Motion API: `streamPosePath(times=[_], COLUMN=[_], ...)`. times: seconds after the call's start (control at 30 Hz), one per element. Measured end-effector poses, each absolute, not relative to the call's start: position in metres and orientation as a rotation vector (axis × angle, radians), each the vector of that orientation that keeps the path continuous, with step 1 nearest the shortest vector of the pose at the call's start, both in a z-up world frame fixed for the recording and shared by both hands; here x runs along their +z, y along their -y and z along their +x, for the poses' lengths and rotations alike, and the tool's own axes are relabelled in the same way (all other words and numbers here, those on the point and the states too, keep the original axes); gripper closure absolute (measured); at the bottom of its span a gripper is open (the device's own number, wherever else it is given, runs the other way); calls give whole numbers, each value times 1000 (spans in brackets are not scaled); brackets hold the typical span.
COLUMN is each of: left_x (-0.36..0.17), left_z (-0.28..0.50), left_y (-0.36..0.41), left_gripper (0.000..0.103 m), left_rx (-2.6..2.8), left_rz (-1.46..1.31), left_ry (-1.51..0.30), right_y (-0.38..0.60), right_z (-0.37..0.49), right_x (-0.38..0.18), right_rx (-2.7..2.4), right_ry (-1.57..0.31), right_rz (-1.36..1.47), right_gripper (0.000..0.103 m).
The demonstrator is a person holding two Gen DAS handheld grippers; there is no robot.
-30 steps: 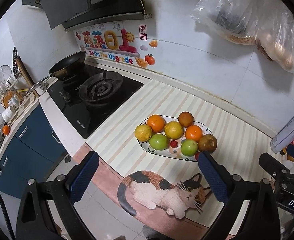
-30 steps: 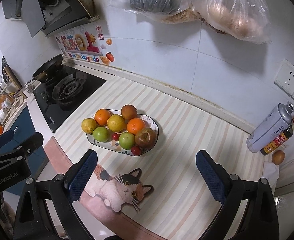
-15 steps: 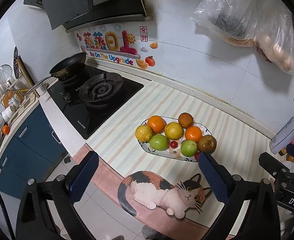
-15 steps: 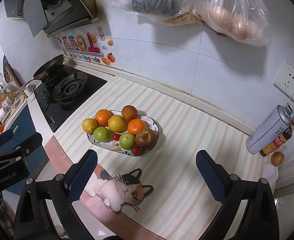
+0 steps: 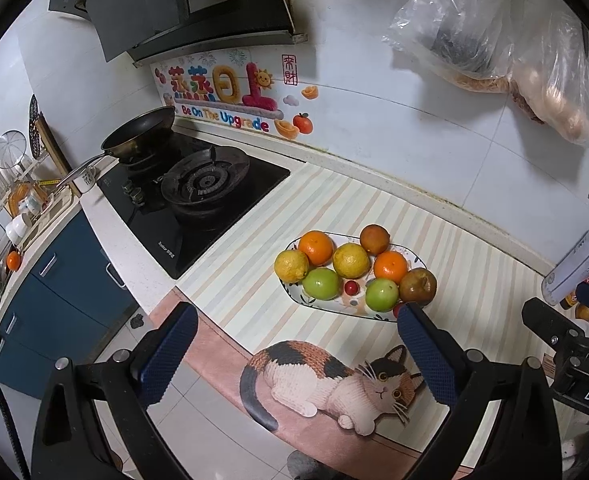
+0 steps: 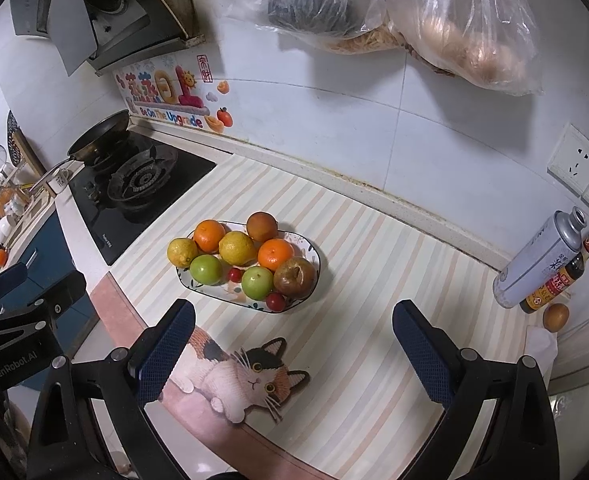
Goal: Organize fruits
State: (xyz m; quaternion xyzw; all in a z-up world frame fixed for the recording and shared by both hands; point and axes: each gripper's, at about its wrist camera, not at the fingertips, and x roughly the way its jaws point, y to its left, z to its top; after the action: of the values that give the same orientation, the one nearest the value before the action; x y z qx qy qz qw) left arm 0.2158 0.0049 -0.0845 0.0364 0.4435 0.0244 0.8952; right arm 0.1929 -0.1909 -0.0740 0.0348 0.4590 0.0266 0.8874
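Note:
An oval patterned plate (image 5: 294, 246) (image 6: 313, 250) sits mid-counter on the striped mat, piled with several fruits: oranges (image 5: 315, 247) (image 6: 276, 254), yellow lemons (image 5: 351, 260) (image 6: 237, 247), green apples (image 5: 321, 283) (image 6: 257, 283), a brown apple (image 5: 417, 286) (image 6: 295, 276) and small red tomatoes (image 6: 275, 301). My left gripper (image 5: 294, 330) hovers open above the counter's front edge, nearer than the plate. My right gripper (image 6: 292, 330) is open too, above the mat in front of and right of the plate. Both hold nothing.
A gas hob (image 5: 198, 196) with a frying pan (image 5: 140, 134) lies left of the mat. A spray can (image 6: 538, 258), a sauce bottle (image 6: 558, 280) and a lone brown fruit (image 6: 555, 317) stand at the far right. Plastic bags (image 6: 434, 12) hang on the tiled wall.
Both grippers have crept slightly, so the views shift a little. The plate and fruit stay put, and both grippers stay open.

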Motion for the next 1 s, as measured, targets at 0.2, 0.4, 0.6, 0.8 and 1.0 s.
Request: streamPosePath(times=[0.2,0.4,0.6,0.8,1.0], left_x=[-86,-87,-89,-89,-86], left_z=[212,206,205,203,202], left_y=[-7,-6,-5,-5,-3], left_gripper=[1,1,1,1,1], left_rx=[52,45,41,45,46], left_rz=[66,72,69,68,78], left_ry=[-923,-922,-927,-921,-910], right_y=[187,186,186,188,188], right_z=[195,194,193,190,187], right_x=[-73,-73,-75,-76,-74], right_rx=[63,62,62,57,55], right_ry=[-960,-963,-970,-963,-955], right_rz=[68,66,67,72,79], right_gripper=[2,2,2,2,2])
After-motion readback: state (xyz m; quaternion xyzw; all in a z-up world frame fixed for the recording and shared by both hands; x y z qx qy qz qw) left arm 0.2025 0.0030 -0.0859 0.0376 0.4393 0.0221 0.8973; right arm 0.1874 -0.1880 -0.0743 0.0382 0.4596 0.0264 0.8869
